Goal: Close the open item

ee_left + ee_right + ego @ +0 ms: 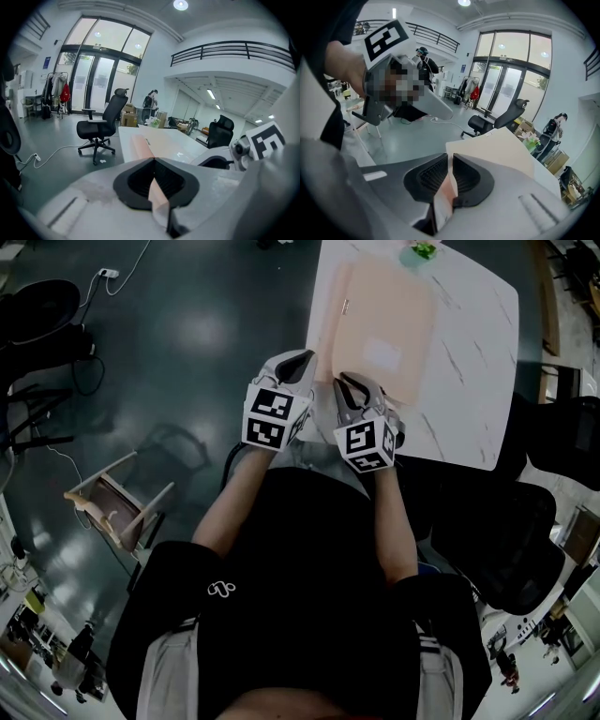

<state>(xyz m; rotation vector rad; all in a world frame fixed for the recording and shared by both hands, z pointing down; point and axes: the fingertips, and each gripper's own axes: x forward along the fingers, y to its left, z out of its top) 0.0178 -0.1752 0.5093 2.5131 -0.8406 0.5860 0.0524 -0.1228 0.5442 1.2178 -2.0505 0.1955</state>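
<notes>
Left hand-held gripper [302,362]: jaws clamped on the near left edge of the peach folder [384,324]. Right hand-held gripper [350,386]: clamped on the same folder's near edge, just beside. Folder rests on the white desk [478,352]. Green plant [419,251] at the far edge.

Black short-sleeved T-shirt [309,549] with small white logo [220,590], pale trousers [169,676]; grey left tool [302,360] and right tool [347,382] carry black-and-white marker cubes [271,418]

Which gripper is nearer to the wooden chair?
Left. The left gripper clamps the folder on the side toward the wooden chair; the right gripper clamps it farther away.
</notes>
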